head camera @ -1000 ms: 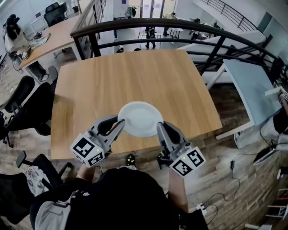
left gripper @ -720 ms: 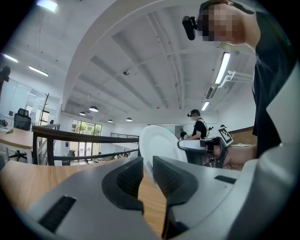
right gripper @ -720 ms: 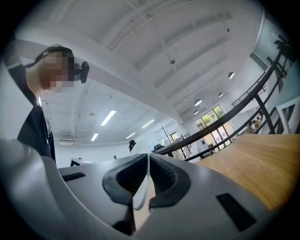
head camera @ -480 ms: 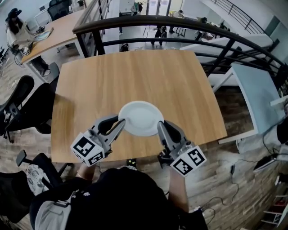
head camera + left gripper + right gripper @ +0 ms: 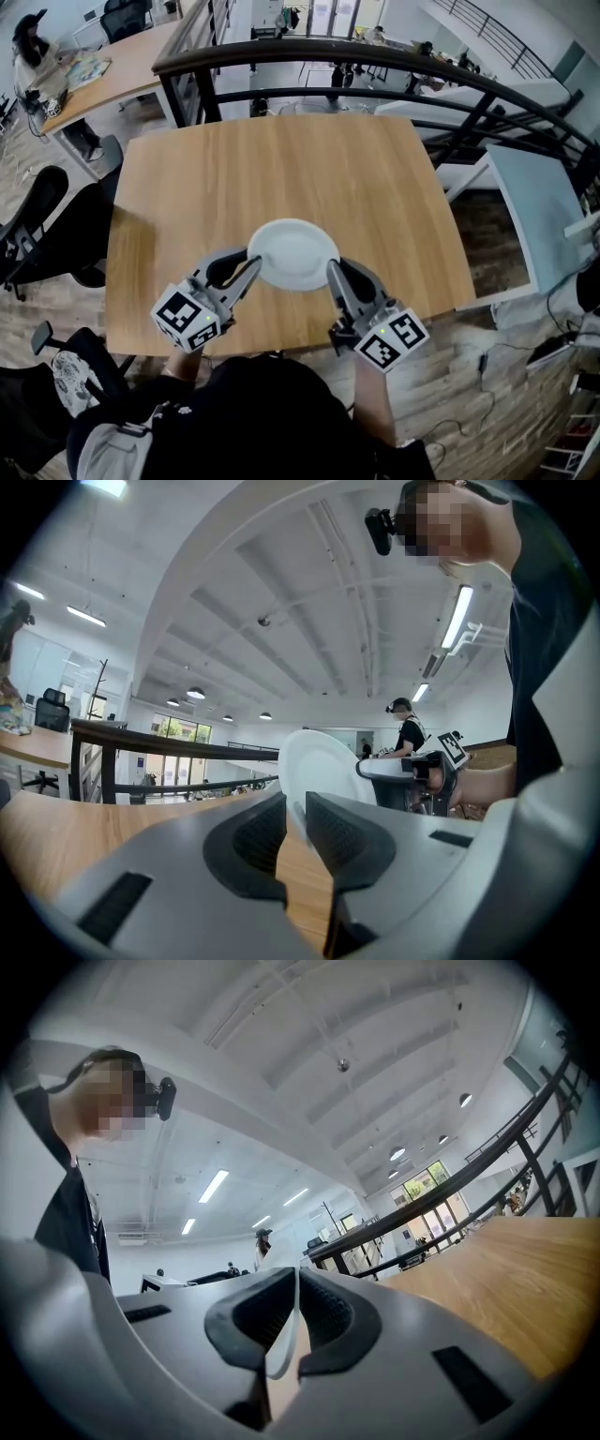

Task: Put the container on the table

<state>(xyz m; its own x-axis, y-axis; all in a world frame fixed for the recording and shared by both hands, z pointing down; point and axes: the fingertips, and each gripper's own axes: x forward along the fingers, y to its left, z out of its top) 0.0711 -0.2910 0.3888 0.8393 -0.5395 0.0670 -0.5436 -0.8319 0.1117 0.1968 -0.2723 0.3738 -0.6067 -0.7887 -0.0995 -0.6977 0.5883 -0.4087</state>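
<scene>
The container is a white round dish [image 5: 292, 253], held level over the near part of the wooden table [image 5: 281, 155]. My left gripper [image 5: 255, 265] is shut on its left rim and my right gripper [image 5: 333, 272] is shut on its right rim. In the left gripper view the dish [image 5: 323, 761] stands edge-on between the dark pads of the left gripper [image 5: 295, 813], and the right gripper [image 5: 412, 772] shows beyond it. The right gripper view has the thin white rim [image 5: 281, 1340] pinched in the right gripper [image 5: 295, 1302]. Whether the dish touches the tabletop I cannot tell.
A black railing [image 5: 375, 56] runs behind the table's far edge. Office chairs [image 5: 37, 234] stand at the left, with another desk [image 5: 112, 75] and a seated person beyond. A pale table [image 5: 534, 206] is at the right. Cables lie on the floor at lower right.
Both grippers have carried the dish forward, farther in from the table's near edge, and slightly lower. Both grips on the rim are unchanged.
</scene>
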